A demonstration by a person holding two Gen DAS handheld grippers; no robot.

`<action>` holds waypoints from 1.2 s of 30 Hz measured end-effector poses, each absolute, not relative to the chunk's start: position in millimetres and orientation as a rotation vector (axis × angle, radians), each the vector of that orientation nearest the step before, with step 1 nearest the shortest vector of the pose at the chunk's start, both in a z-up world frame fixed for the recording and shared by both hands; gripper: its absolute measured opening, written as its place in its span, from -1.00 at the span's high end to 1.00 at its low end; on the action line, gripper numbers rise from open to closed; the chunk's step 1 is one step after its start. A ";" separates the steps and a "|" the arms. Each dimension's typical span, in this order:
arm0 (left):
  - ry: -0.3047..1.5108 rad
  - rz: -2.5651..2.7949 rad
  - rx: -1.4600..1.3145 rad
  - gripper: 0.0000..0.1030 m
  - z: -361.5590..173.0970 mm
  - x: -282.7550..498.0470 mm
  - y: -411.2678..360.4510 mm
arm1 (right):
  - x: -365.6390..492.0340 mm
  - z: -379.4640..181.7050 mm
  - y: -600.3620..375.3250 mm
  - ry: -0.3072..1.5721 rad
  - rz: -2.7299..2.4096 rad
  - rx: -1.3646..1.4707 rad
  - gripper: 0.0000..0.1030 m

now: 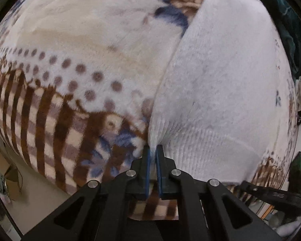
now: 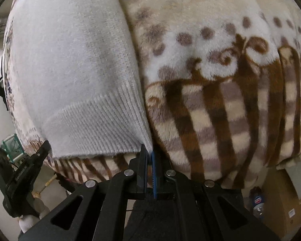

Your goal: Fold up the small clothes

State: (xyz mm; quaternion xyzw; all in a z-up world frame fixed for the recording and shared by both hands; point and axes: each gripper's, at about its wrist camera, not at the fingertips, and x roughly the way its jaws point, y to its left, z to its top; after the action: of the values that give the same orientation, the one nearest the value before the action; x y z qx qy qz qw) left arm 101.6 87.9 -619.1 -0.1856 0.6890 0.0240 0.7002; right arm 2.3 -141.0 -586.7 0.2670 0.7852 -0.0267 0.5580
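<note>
A white knit sweater with a ribbed hem lies flat on a patterned fleece blanket. My left gripper is shut on the hem's left corner, at the blanket's near edge. In the right wrist view the same sweater fills the left half, and my right gripper is shut on the hem's right corner. The left gripper also shows at the left edge of the right wrist view, and the right gripper's fingers show low right in the left wrist view.
The blanket has brown stripes, dots and blue flowers and covers a bed. Dark clothes lie at the far right. A cardboard box sits on the floor to the left. A bottle and a box stand low right.
</note>
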 end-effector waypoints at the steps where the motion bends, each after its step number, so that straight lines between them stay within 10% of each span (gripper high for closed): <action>1: 1.531 0.050 -0.441 0.94 -615.4 100.2 87.3 | 2.2 -584.6 -140.7 1.851 -0.055 0.632 0.94; 13: 1.564 0.052 -0.578 0.91 -617.1 78.5 100.0 | 20.9 -572.9 -145.0 1.827 0.045 0.682 0.83; 17: 1.454 0.036 -0.642 0.00 -581.2 119.1 98.8 | 35.5 -553.7 -167.9 1.796 0.071 0.706 -0.02; 19: 1.369 -0.002 -0.684 -0.15 -561.7 160.9 93.3 | 42.6 -541.4 -183.5 1.743 0.052 0.729 -0.12; 33: 1.263 -0.140 -0.420 -0.15 -571.5 505.0 45.9 | 226.3 -543.3 -234.3 1.465 -0.244 0.582 -0.59; 35: 1.309 -0.137 -0.391 0.14 -590.6 520.4 43.1 | 249.3 -549.2 -233.1 1.454 -0.256 0.620 -0.59; 36: 1.295 -0.138 -0.383 0.67 -590.9 524.8 44.0 | 256.7 -551.3 -232.5 1.452 -0.259 0.628 -0.59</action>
State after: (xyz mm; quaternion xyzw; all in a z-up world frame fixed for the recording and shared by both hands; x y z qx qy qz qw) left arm 524.8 44.0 -590.9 -0.1770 0.5990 -0.0638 0.7783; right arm 256.7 -232.5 -551.3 0.2817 0.6505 -0.1162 0.6957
